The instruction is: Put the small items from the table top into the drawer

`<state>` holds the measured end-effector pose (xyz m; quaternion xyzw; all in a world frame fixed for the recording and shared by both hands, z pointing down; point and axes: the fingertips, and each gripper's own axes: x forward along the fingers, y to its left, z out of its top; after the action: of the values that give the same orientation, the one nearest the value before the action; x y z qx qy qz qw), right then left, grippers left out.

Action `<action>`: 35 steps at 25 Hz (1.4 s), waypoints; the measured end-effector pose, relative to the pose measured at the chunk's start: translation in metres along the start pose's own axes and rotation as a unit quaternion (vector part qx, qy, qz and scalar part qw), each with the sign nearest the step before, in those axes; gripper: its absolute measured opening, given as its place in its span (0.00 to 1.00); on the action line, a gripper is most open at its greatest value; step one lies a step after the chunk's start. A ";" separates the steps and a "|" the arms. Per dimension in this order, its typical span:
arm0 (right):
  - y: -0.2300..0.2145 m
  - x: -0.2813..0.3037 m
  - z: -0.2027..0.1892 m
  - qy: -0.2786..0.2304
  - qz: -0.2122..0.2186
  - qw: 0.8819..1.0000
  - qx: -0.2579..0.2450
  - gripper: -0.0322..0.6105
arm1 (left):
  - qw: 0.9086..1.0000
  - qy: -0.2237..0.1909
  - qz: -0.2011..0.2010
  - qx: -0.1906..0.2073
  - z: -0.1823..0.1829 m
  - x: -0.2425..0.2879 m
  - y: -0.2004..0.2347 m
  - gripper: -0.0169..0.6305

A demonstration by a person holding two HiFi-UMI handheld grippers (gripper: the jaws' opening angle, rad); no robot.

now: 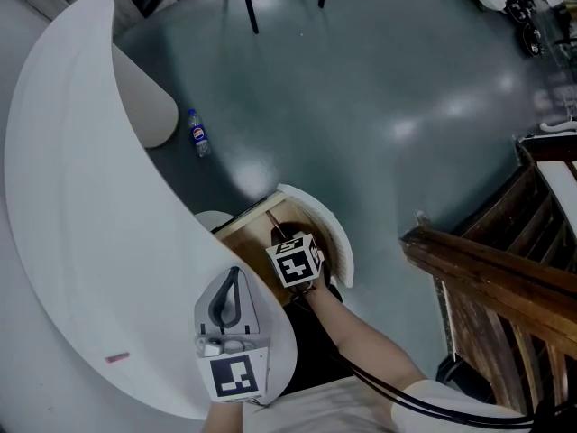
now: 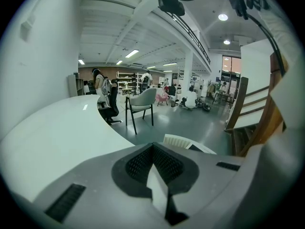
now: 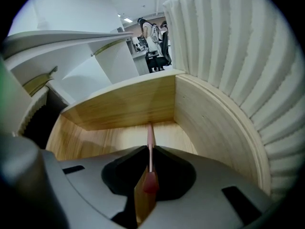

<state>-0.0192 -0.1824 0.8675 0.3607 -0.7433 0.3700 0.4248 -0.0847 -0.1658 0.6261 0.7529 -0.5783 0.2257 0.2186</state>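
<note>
- The pink stick (image 3: 150,133) is thin and long, with a rounder red end near the camera. It is inside the drawer (image 3: 114,106), which is pulled out.
- The right gripper (image 3: 149,150) holds the stick. Its two fingers are almost together and squeeze the stick from both sides.
- The stick pokes out past the fingers and points down at the wooden bottom of the drawer. Whether its far tip touches the wood cannot be told.
- In the head view, the right gripper points down into the drawer, with its marker cube (image 1: 295,262) on top.
- The drawer is light wood inside. Its front (image 3: 228,56) is white, curved and ribbed, and it stands to the right of the stick.
- The left gripper (image 2: 153,150) has its fingers together, with nothing between them.
- In the head view, the left gripper is over the near edge of the white table top (image 1: 81,197), just beside the drawer.
- One small pink thing (image 1: 117,357) lies on the table top, to the left of the left gripper and apart from it.
- A bottle (image 1: 198,133) lies on the grey floor beyond the table.
</note>
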 end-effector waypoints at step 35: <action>-0.004 -0.001 0.004 -0.007 0.009 1.000 -0.026 0.15 | 0.998 0.036 0.021 -0.038 -0.005 0.009 0.009 0.06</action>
<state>-0.0171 -0.1871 0.8663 0.3454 -0.7591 0.3515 0.4254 -0.0919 -0.1716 0.6361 0.7231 -0.5940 0.2349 0.2630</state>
